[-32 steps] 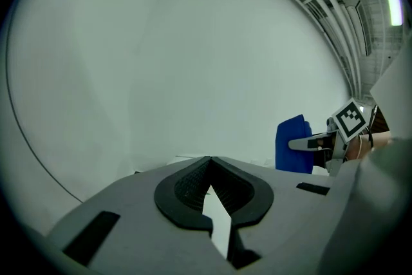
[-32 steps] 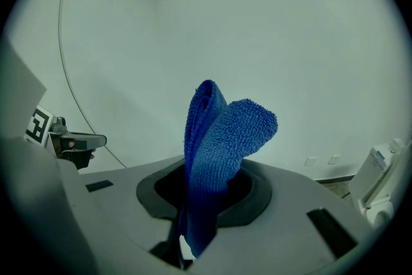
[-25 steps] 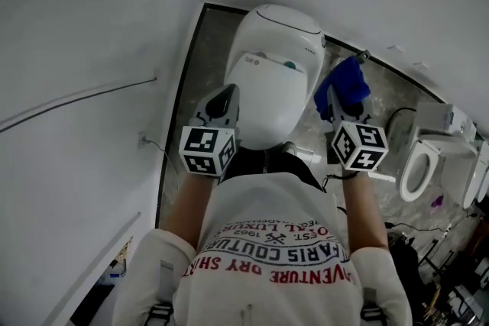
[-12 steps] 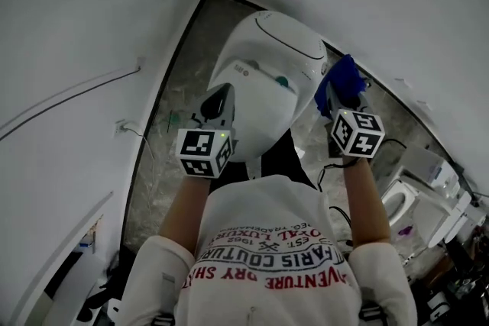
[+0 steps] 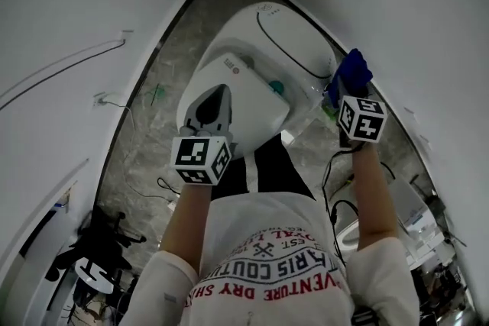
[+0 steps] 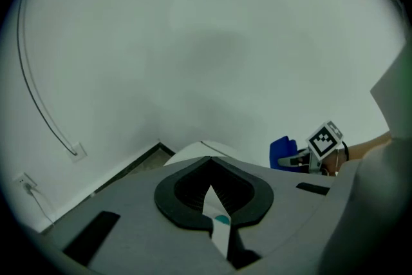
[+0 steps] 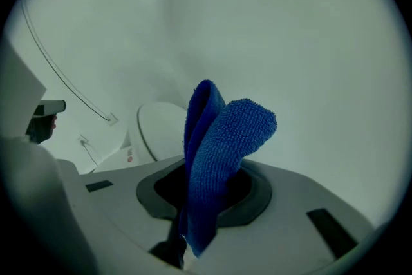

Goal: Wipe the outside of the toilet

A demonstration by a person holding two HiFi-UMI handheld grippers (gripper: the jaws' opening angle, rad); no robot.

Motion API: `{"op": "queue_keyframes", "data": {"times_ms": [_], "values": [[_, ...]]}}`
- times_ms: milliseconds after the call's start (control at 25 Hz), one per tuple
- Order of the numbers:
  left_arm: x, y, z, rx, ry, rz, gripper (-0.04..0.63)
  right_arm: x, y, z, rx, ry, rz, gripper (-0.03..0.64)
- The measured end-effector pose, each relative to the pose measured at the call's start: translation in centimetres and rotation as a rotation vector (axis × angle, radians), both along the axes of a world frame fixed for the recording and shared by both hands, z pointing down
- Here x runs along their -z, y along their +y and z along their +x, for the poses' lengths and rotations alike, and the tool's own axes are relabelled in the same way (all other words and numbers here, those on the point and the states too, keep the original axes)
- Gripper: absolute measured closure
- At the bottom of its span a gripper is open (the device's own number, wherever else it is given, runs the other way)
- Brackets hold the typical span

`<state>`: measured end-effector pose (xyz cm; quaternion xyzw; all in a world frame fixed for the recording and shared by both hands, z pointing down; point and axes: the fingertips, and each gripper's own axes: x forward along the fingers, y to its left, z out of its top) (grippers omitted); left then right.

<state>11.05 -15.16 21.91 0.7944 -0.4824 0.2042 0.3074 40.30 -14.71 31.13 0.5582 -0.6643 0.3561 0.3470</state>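
Note:
A white toilet (image 5: 286, 34) with a closed lid stands against the wall, with a teal button (image 5: 276, 88) on its top. In the right gripper view its lid (image 7: 158, 132) shows to the left. My right gripper (image 5: 345, 88) is shut on a folded blue cloth (image 5: 351, 72) that it holds at the toilet's right side, close to the wall. The cloth (image 7: 219, 158) sticks up out of that gripper (image 7: 193, 228). My left gripper (image 5: 212, 104) hovers over the toilet's near end, jaws together and holding nothing. The toilet (image 6: 193, 151) shows just beyond that gripper (image 6: 211, 203).
White walls close in on both sides of a grey marble floor (image 5: 153, 141). A cable (image 5: 61, 76) runs along the left wall to an outlet (image 5: 99, 97). Loose cords (image 5: 160, 183) lie on the floor. A black object (image 5: 99, 240) stands at lower left, white fixtures (image 5: 412, 217) at lower right.
The head view has swung, so the toilet now sits higher and turned. My right gripper has carried the cloth up along the toilet's right side. The left gripper stays over the near end.

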Motion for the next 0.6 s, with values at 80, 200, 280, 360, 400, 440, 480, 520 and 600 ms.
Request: {"op": "queue_keyframes", "data": {"times_ms": [80, 200, 280, 360, 400, 440, 480, 520, 600], "values": [[-2.2, -0.3, 0.0, -0.003, -0.023, -0.010, 0.591, -2.2, -0.7, 0.5, 0.009, -0.003, -0.015, 0.534], [-5.5, -0.7, 0.4, 0.029, -0.015, -0.031, 0.591, -4.1, -1.5, -0.1, 0.056, -0.065, -0.021, 0.534], [-7.9, -1.3, 0.7, 0.065, -0.003, -0.046, 0.591, -4.9, -2.0, -0.7, 0.087, -0.084, -0.029, 0.534], [-10.1, -2.1, 1.1, 0.114, 0.017, -0.062, 0.591, -5.3, -2.6, -1.1, 0.096, -0.081, -0.037, 0.534], [-11.0, -2.4, 1.3, 0.140, 0.033, -0.068, 0.591, -5.4, -2.9, -1.3, 0.103, -0.076, -0.039, 0.534], [-11.7, -2.7, 1.7, 0.161, 0.051, -0.070, 0.591, -5.5, -3.3, -1.5, 0.118, -0.070, -0.037, 0.534], [-12.3, -3.1, 2.1, 0.175, 0.068, -0.069, 0.591, -5.4, -3.9, -1.8, 0.139, -0.064, -0.030, 0.534], [-12.8, -3.4, 2.5, 0.180, 0.083, -0.068, 0.591, -5.4, -4.4, -2.2, 0.163, -0.060, -0.023, 0.534], [-13.8, -3.8, 3.2, 0.175, 0.100, -0.062, 0.591, -5.4, -5.3, -3.0, 0.216, -0.051, -0.011, 0.534]]}}
